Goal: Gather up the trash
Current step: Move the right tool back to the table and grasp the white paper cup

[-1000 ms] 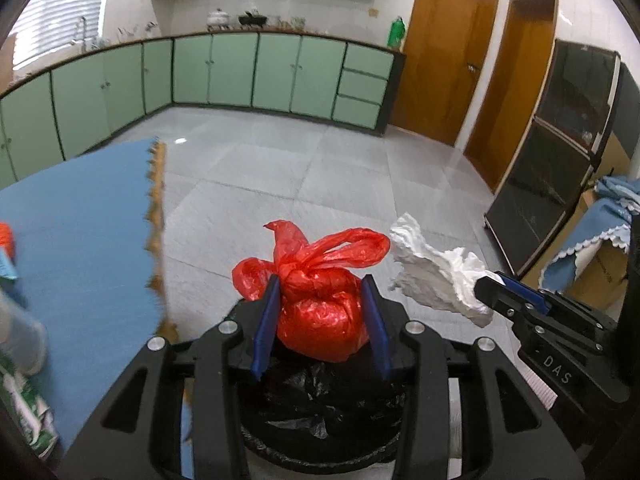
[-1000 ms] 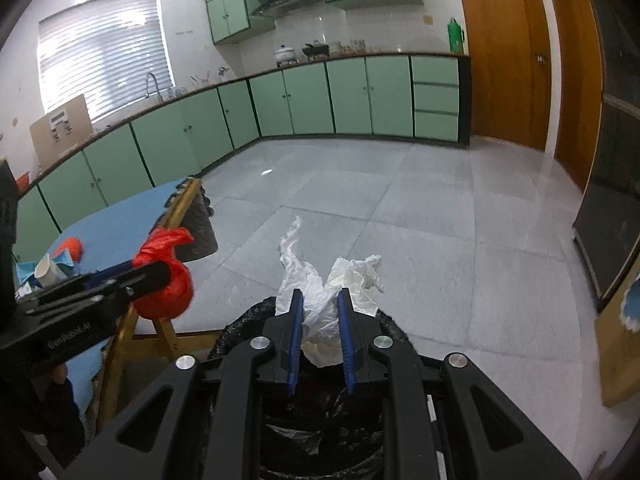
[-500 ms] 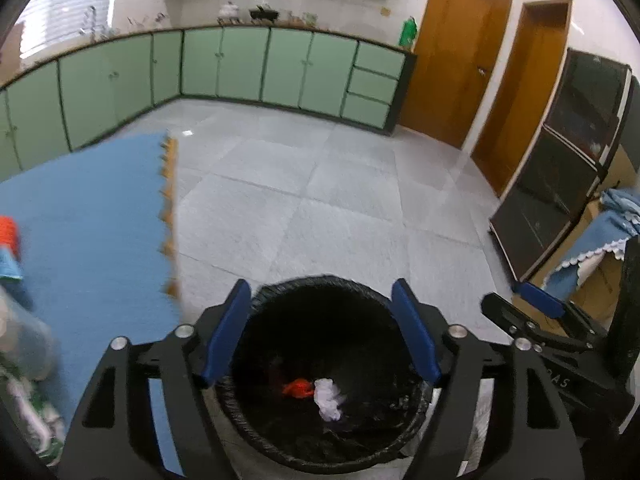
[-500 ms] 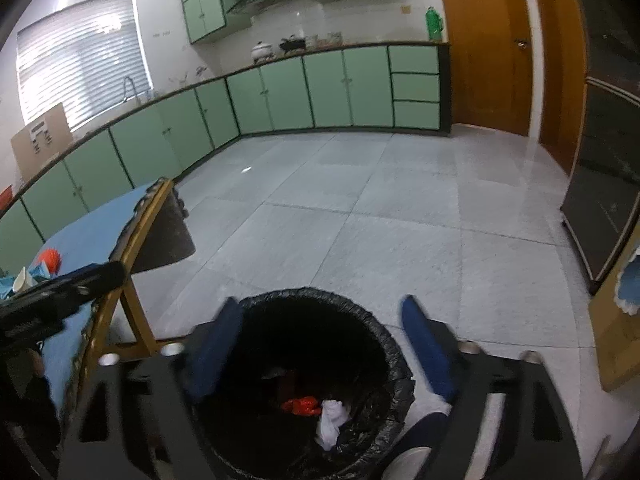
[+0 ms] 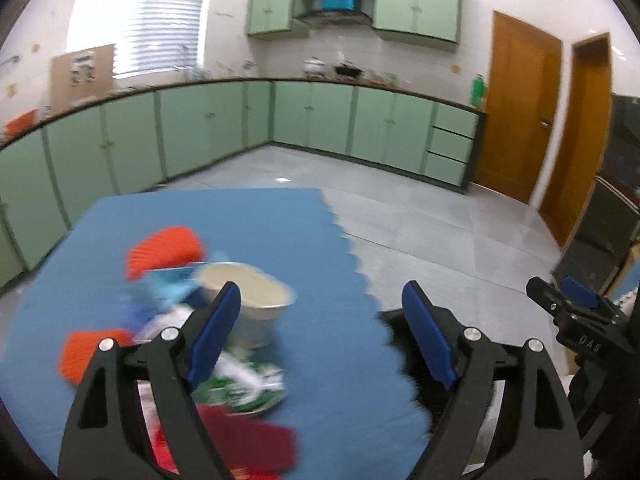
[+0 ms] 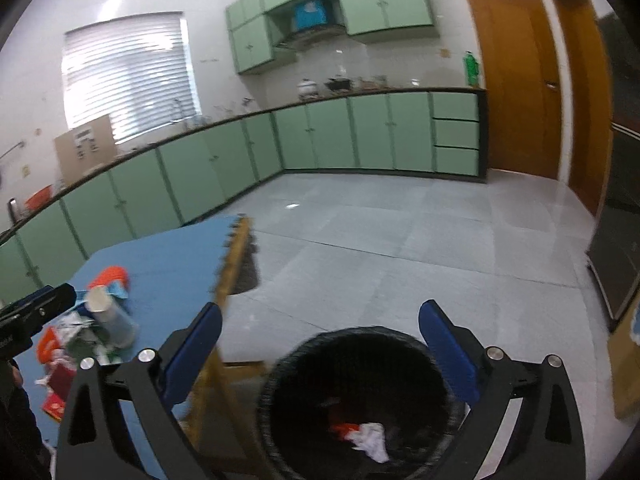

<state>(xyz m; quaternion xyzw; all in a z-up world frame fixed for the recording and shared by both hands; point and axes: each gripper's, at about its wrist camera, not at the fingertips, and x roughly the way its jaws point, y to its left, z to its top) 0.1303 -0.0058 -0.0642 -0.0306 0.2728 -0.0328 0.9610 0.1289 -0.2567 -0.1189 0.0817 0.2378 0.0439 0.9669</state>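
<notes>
My left gripper is open and empty above the blue-covered table, just right of a blurred trash pile: a white paper cup, orange wrappers, a green-and-white packet and red packets. My right gripper is open and empty above the black bin. In the bin lie the red bag and the white tissue. The pile also shows in the right wrist view.
The bin's dark rim stands just past the table's scalloped right edge. The table's wooden edge lies left of the bin. Green cabinets line the far walls; wooden doors at right. Grey tiled floor lies beyond.
Both grippers opened and dropped the red bag and the tissue into the bin. Since then my left gripper has swung left over the table's trash pile; my right gripper stays over the bin.
</notes>
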